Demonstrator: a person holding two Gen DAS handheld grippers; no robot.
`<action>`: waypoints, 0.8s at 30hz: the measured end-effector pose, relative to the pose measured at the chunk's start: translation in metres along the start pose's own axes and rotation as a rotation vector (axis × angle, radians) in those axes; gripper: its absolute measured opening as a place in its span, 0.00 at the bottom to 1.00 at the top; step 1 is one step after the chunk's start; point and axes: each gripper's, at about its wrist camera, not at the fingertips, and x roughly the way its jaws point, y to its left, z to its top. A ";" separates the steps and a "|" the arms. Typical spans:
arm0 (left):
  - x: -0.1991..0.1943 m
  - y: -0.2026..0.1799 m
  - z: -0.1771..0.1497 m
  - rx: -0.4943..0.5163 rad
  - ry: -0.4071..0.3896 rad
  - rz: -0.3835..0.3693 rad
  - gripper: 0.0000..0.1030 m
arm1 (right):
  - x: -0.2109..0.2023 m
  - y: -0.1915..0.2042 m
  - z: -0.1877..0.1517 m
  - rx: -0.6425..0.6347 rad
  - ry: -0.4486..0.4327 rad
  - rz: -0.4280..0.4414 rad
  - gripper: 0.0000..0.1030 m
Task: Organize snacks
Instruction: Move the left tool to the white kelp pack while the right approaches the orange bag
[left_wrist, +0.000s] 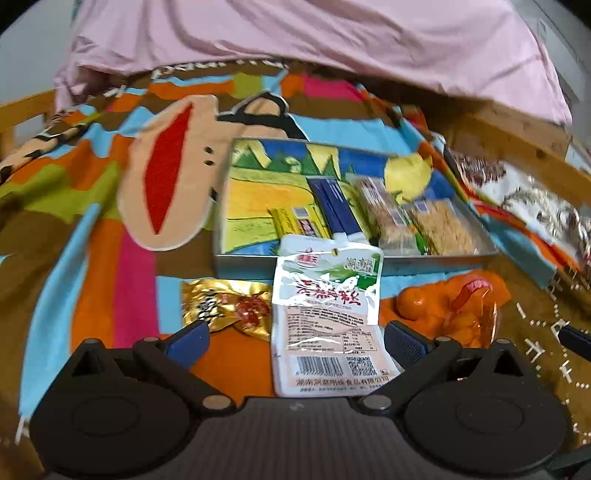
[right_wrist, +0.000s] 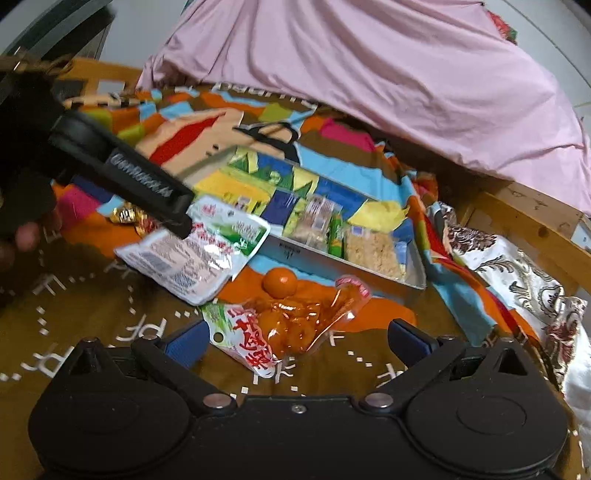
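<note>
Down on the patchwork blanket (left_wrist: 92, 229), snacks all over. Dead ahead in the left wrist view, a shallow metal tray (left_wrist: 243, 260) with a painted landscape bottom, already loaded on its right side: yellow bar (left_wrist: 288, 221), blue packet (left_wrist: 334, 206), then two pale grain bars (left_wrist: 384, 214) side by side, packed close together. White pouch (left_wrist: 325, 306) front and centre, label up, barcode end nearest the camera, far end overlapping the tray's near rim. Left hand-held gripper (left_wrist: 297, 343) spread wide around that pouch, blue fingers (left_wrist: 188, 343) standing off on either flank, no squeeze on it from this angle; from the right wrist view, its black finger crossing over the pouch's upper corner, actual contact hard to call. Gold-wrapped snack (left_wrist: 225, 306) just left of the pouch, lying on the blanket outside the tray. Over to the right wrist view: right hand-held gripper (right_wrist: 297, 345) also gaping wide, nothing in its grasp, hovering low with an orange packet (right_wrist: 295, 325) lying just ahead between the finger lines. Small round orange fruit (right_wrist: 279, 282) just beyond that packet, close to the tray's front wall. Crumpled pink sheet (left_wrist: 332, 37) heaped behind everything. Patterned satin cloth (right_wrist: 517, 273) draped along a wooden frame (right_wrist: 517, 221) at far right.
</note>
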 end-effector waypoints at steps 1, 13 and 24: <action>0.005 -0.002 0.001 0.007 0.002 -0.001 0.99 | 0.006 0.002 0.000 -0.007 0.011 -0.003 0.99; 0.048 -0.017 0.008 0.000 0.058 -0.013 0.99 | 0.059 0.005 0.009 0.072 0.137 0.036 0.99; 0.058 -0.032 -0.002 0.101 0.108 0.069 0.99 | 0.048 -0.018 0.006 0.119 0.139 -0.093 0.99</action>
